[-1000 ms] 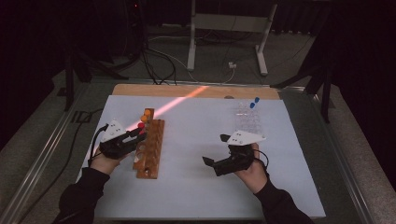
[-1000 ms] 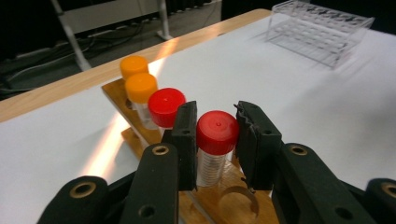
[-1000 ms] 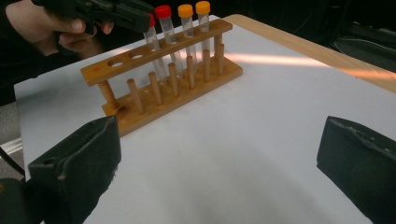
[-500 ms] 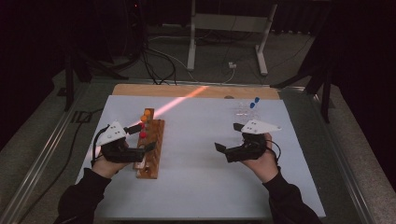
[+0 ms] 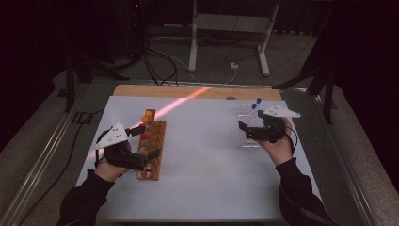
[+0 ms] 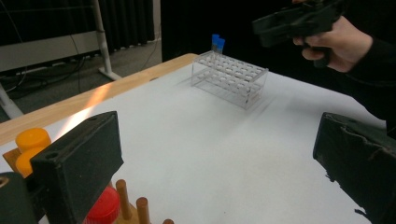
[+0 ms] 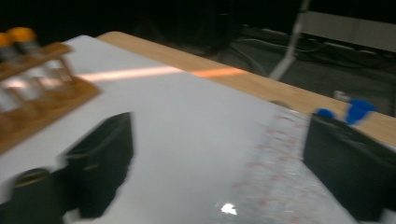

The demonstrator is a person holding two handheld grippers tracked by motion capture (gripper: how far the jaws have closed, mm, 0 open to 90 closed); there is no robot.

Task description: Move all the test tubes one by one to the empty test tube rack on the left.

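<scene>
Left hand-held gripper, jaws wide and empty, straddles the wooden rack, apparently steadying it; right hand-held gripper, likewise wide and empty, hovers over the clear rack.

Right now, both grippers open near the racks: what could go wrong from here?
1. The left gripper straddles the wooden rack; closing or lifting could tip it and its orange-capped tubes.
2. The right gripper hovers over the clear rack, which looks light; a low pass might shove it or knock the blue-capped tubes.
</scene>
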